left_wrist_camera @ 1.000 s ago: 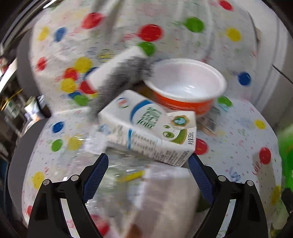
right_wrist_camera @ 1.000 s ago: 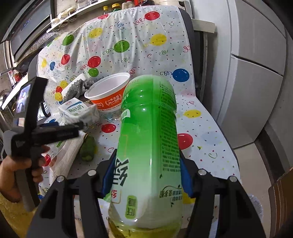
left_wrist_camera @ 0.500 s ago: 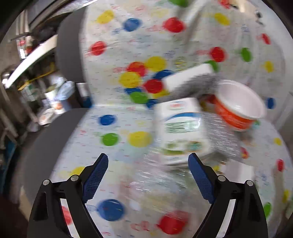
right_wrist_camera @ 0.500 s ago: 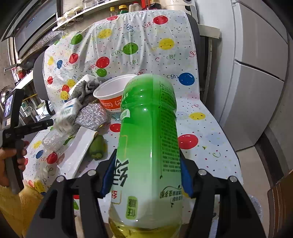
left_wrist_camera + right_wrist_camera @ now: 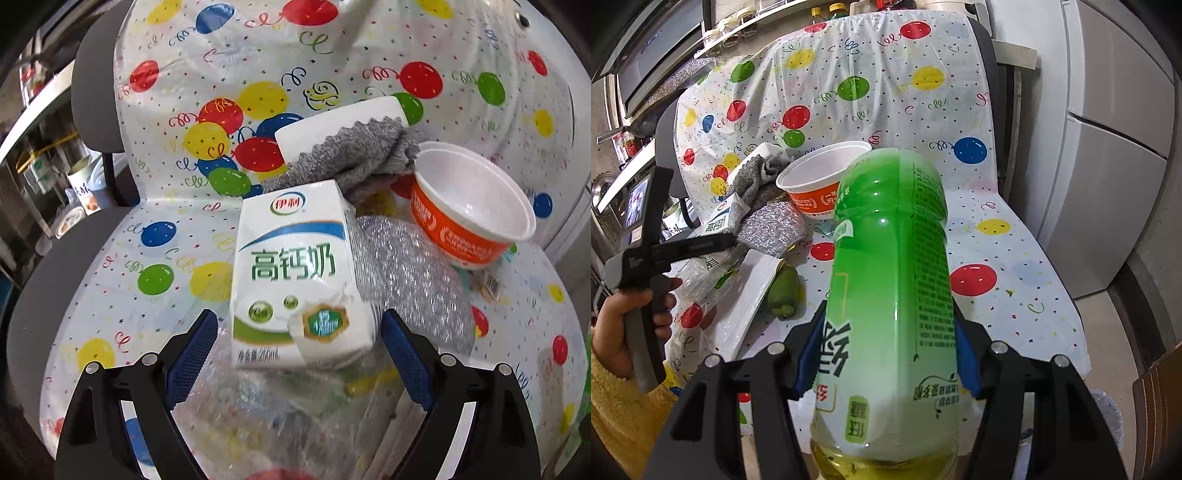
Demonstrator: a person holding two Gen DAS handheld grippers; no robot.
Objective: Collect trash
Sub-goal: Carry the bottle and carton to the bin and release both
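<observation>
Balloon-print cover (image 5: 221, 59) over chair. Since a second ago I have swung my left gripper (image 5: 295, 339), fingers spread, square onto the milk carton (image 5: 291, 273), near centre; grasp next. Right gripper (image 5: 890, 354) stays clamped on green bottle (image 5: 890, 258).

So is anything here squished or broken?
Yes. The milk carton between the left gripper's open fingers has a dented, crumpled lower corner. The orange bowl sits tipped on the pile. The right gripper clamps the green bottle, which looks undamaged.
</observation>
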